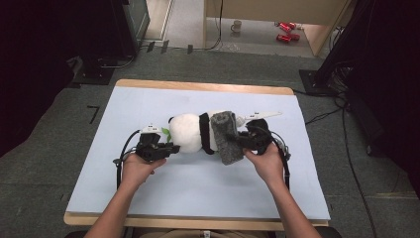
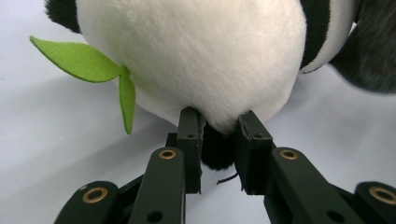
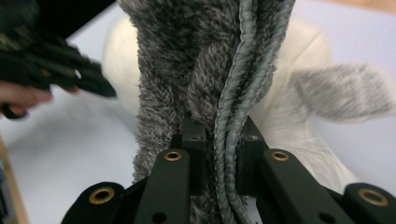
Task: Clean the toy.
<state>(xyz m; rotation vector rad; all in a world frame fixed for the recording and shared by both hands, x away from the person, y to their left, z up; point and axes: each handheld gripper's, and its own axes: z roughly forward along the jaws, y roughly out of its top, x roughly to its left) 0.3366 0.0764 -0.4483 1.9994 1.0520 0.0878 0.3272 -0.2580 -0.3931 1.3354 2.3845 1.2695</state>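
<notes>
A white and black plush panda (image 1: 188,133) lies on its side in the middle of the light blue mat (image 1: 148,188). A green felt leaf (image 2: 84,63) sticks out of it. A grey furry cloth (image 1: 227,136) with a knitted edge is draped over the panda's middle. My left gripper (image 1: 174,148) is at the panda's left end, shut on a small black part (image 2: 215,149) under the white body (image 2: 196,51). My right gripper (image 1: 241,140) is shut on the grey cloth (image 3: 187,60), with the knitted edge (image 3: 229,154) running between its jaws (image 3: 223,135).
The mat covers a wooden table (image 1: 208,87); its bare area lies in front of and behind the panda. Beyond the far edge are a grey floor, a mug (image 1: 236,26), red cans (image 1: 286,30) and black stands (image 1: 317,74) with cables.
</notes>
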